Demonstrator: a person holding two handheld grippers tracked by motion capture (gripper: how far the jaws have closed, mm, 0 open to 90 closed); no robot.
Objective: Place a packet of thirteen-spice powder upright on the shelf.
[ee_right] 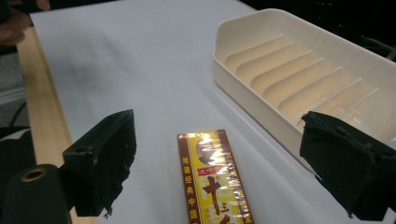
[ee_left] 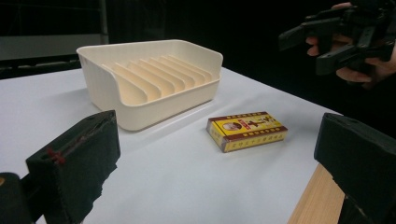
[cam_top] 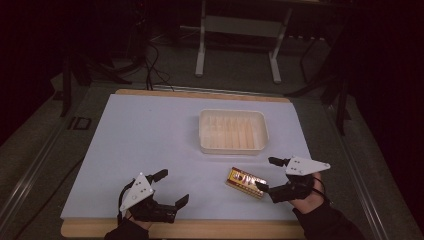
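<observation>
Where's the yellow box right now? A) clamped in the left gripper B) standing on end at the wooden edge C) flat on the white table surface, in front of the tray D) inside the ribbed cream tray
C: the yellow box lies flat on the white table surface, apart from the cream tray, with the open right gripper around its near end, pads not pressing on it.
</observation>
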